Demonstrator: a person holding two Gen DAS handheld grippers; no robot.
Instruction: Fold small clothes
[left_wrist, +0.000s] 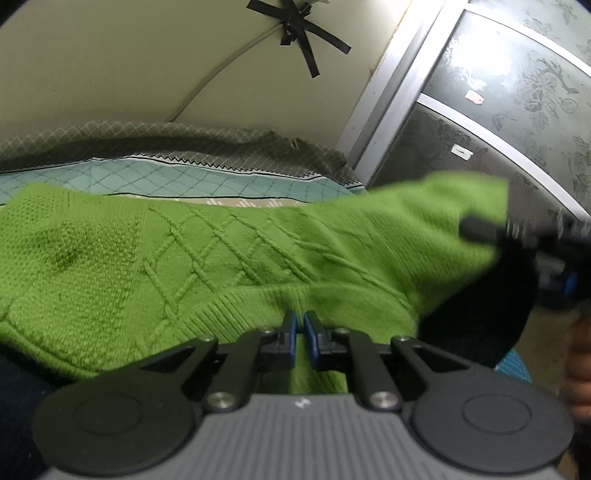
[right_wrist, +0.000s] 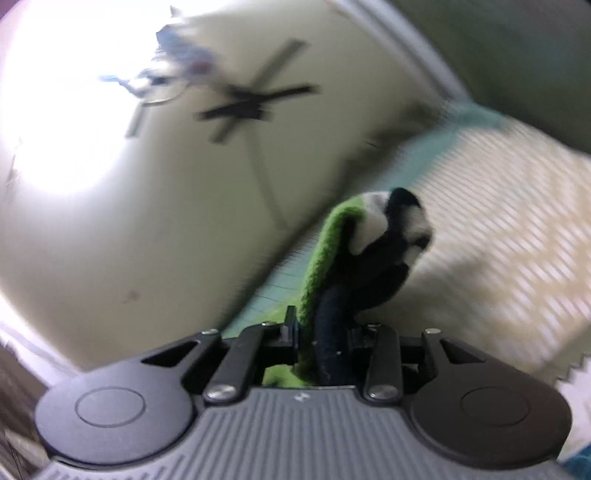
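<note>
Left wrist view showed the green cable-knit sweater (left_wrist: 207, 258) stretched above the quilted bed (left_wrist: 184, 177), its ribbed hem pinched in the left hand-held gripper (left_wrist: 300, 332) and a corner clamped in the right hand-held gripper (right_wrist: 317, 332), so the soft, stretchy knit could slip free.

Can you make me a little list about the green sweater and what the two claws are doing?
garment: green knit sweater, cable pattern, with a dark navy and white part
left claw: shut on the sweater's ribbed edge
right claw: shut on green and navy fabric
sweater position: lifted and stretched between the two claws
underneath: bed cover, teal with a diamond pattern
background: cream wall with black tape cross
picture quality: right view blurred
</note>
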